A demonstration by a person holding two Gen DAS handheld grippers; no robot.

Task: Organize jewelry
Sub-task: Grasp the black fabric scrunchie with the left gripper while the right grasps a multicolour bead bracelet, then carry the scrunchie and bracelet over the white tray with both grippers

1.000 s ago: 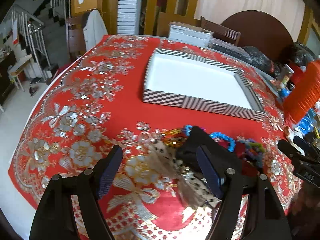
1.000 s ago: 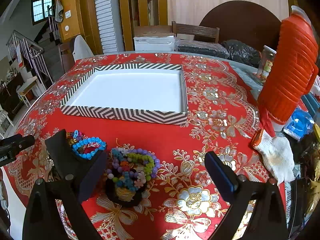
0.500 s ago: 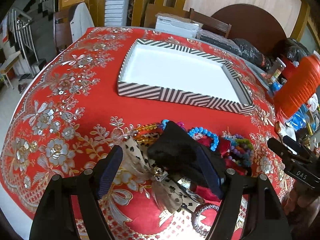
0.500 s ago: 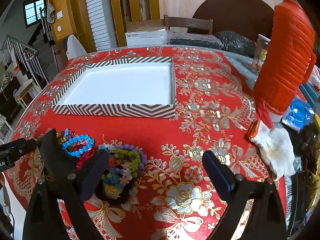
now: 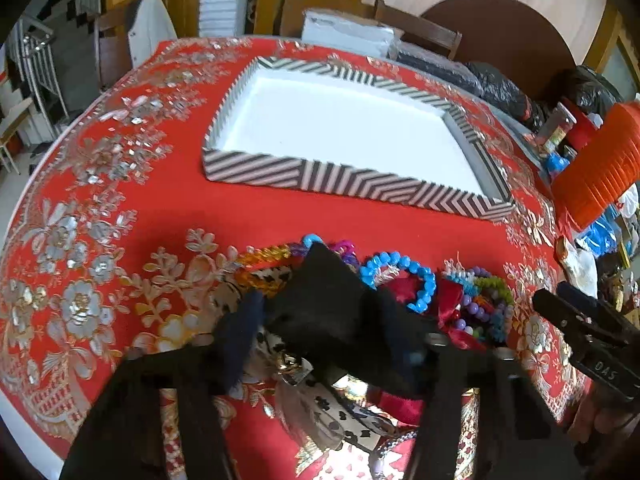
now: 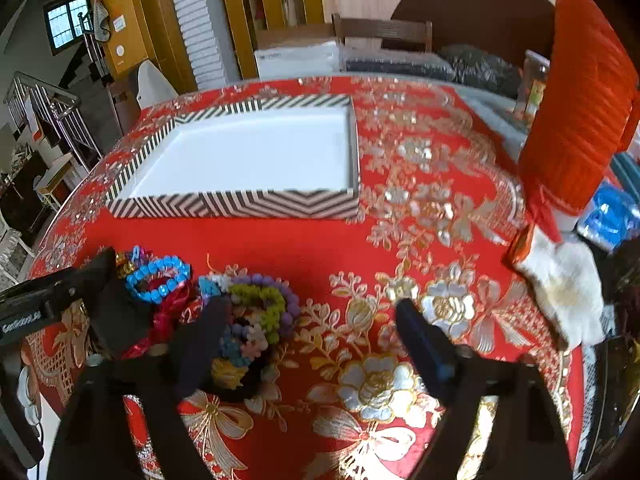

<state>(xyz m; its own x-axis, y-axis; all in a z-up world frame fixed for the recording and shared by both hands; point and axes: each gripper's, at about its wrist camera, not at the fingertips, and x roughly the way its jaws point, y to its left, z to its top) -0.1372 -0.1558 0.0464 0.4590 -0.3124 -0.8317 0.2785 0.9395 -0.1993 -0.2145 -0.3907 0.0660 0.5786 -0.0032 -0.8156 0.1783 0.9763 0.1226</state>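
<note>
Left wrist view: left gripper (image 5: pixel 328 340) fingers clamp a black bow (image 5: pixel 340 312); right gripper (image 6: pixel 316 344) fingers gape.

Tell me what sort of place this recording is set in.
Most likely a lived-in home, perhaps a dining area. A round table under a red floral tablecloth carries an orange thermos jug, wooden chairs stand behind it, and a staircase with a metal railing rises at the left.
</note>
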